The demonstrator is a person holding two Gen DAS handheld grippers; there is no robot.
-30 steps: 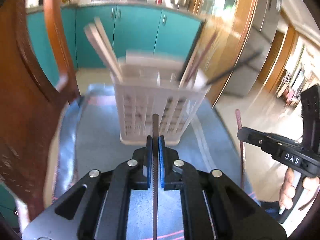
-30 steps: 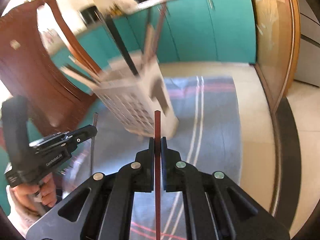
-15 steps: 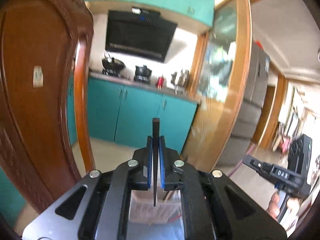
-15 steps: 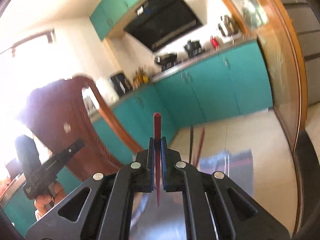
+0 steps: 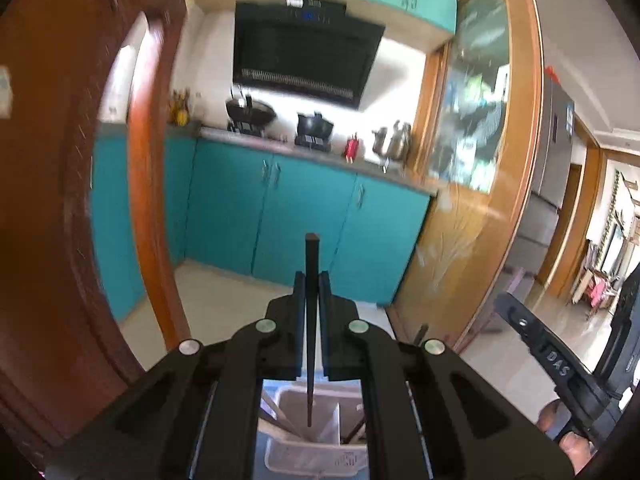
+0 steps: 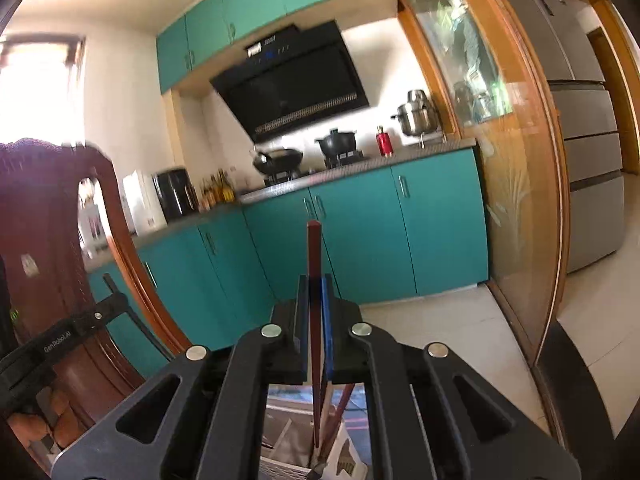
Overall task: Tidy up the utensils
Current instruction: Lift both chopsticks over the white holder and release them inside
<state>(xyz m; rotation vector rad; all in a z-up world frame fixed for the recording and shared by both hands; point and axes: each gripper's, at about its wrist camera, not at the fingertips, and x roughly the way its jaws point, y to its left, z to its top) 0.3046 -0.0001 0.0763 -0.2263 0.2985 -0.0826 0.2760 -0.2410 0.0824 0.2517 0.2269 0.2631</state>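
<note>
Pinching a dark chopstick [image 5: 312,280] upright, my left gripper [image 5: 312,292] hangs over the white utensil basket [image 5: 320,452], the stick's tip above its compartments; my right gripper's body shows at the right edge. In the right view, my right gripper [image 6: 315,300] clamps a red chopstick [image 6: 314,264] above other sticks in the basket [image 6: 344,462]; teal cabinets [image 6: 360,232] stand behind.

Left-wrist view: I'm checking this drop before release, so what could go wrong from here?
The dark chopstick, clamped in the left tongs, has its tip above the white holder's compartment; it may jam on sticks already leaning there. The red chopstick in the right tongs may likewise snag crossed sticks in the holder.
</note>
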